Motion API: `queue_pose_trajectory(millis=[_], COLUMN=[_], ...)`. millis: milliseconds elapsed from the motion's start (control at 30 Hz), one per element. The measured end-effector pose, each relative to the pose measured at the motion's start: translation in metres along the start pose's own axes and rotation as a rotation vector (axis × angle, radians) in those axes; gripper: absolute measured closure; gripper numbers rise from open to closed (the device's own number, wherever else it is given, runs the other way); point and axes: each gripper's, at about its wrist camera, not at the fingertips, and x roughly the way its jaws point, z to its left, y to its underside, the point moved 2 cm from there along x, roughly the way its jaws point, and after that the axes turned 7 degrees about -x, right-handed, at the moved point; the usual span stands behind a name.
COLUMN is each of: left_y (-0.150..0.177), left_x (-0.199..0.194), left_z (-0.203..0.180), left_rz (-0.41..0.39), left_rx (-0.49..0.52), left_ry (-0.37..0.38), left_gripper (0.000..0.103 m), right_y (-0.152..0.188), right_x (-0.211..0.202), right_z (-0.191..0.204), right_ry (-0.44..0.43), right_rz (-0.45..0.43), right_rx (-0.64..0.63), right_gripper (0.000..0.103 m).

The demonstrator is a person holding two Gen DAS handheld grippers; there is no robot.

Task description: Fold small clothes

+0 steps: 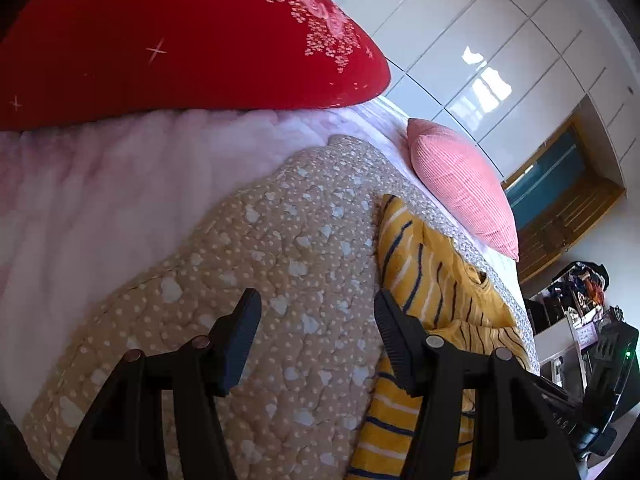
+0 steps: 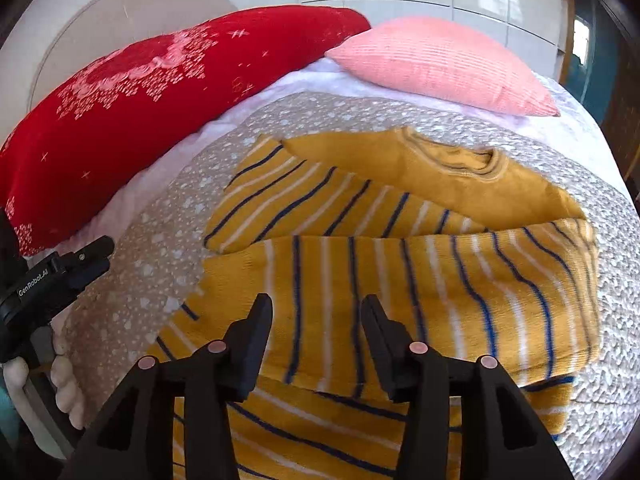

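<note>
A small mustard-yellow sweater (image 2: 400,264) with navy and white stripes lies on a beige dotted quilt (image 2: 160,264), both sleeves folded across its body, collar at the far side. My right gripper (image 2: 316,312) is open and empty, hovering just above the sweater's lower body. My left gripper (image 1: 316,308) is open and empty over the quilt (image 1: 260,280), with the sweater (image 1: 424,280) to its right, by its right finger. The left gripper also shows at the left edge of the right wrist view (image 2: 92,256), held by a hand.
A red pillow (image 2: 140,120) and a pink pillow (image 2: 440,64) lie at the far side of the bed on a pale pink sheet (image 1: 100,200). White wardrobe doors (image 1: 500,40) stand behind. Cluttered shelves (image 1: 580,300) are beyond the bed's edge.
</note>
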Motion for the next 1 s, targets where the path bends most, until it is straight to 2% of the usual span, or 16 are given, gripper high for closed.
queue_pose_trajectory(millis=[167, 267, 300, 333, 367, 433, 567, 700, 767, 800, 833, 900, 1000], left_y=[0.003, 0.002, 0.001, 0.001, 0.000, -0.001, -0.002, -0.001, -0.001, 0.000, 0.000, 0.001, 0.003], left_x=[0.003, 0.004, 0.004, 0.005, 0.005, 0.005, 0.005, 0.007, 0.007, 0.007, 0.008, 0.011, 0.013], left_z=[-0.004, 0.002, 0.003, 0.005, 0.007, 0.009, 0.011, 0.009, 0.008, 0.007, 0.007, 0.008, 0.007], left_rz=[0.005, 0.010, 0.011, 0.013, 0.014, 0.015, 0.012, 0.015, 0.014, 0.013, 0.014, 0.022, 0.031], left_rx=[0.020, 0.002, -0.004, -0.010, -0.016, -0.025, -0.041, -0.034, -0.026, -0.020, -0.017, -0.011, -0.003], left_ry=[-0.009, -0.016, -0.018, -0.019, -0.018, -0.017, -0.017, -0.020, -0.021, -0.025, -0.028, -0.033, -0.035], left_gripper=[0.045, 0.045, 0.045, 0.045, 0.045, 0.045, 0.045, 0.045, 0.045, 0.045, 0.045, 0.045, 0.045], right_y=[0.002, 0.005, 0.007, 0.008, 0.009, 0.006, -0.009, -0.033, -0.037, -0.037, -0.037, -0.034, -0.024], right_x=[0.019, 0.034, 0.041, 0.046, 0.050, 0.051, 0.035, 0.031, 0.040, 0.049, 0.057, 0.066, 0.053], right_z=[0.049, 0.072, 0.078, 0.079, 0.080, 0.076, 0.071, 0.069, 0.067, 0.065, 0.063, 0.056, 0.039], right_ry=[-0.045, -0.014, 0.046, 0.091, 0.113, 0.125, 0.117, 0.034, -0.035, -0.088, -0.114, -0.144, -0.212], right_rz=[0.017, 0.030, 0.047, 0.062, 0.074, 0.070, -0.003, -0.052, -0.038, -0.013, 0.009, 0.031, 0.024], right_rx=[-0.100, -0.182, -0.220, -0.238, -0.246, -0.221, -0.162, -0.087, -0.045, -0.020, -0.005, 0.045, 0.132], right_gripper=[0.044, 0.042, 0.045, 0.069, 0.077, 0.081, 0.083, 0.083, 0.081, 0.075, 0.070, 0.069, 0.065])
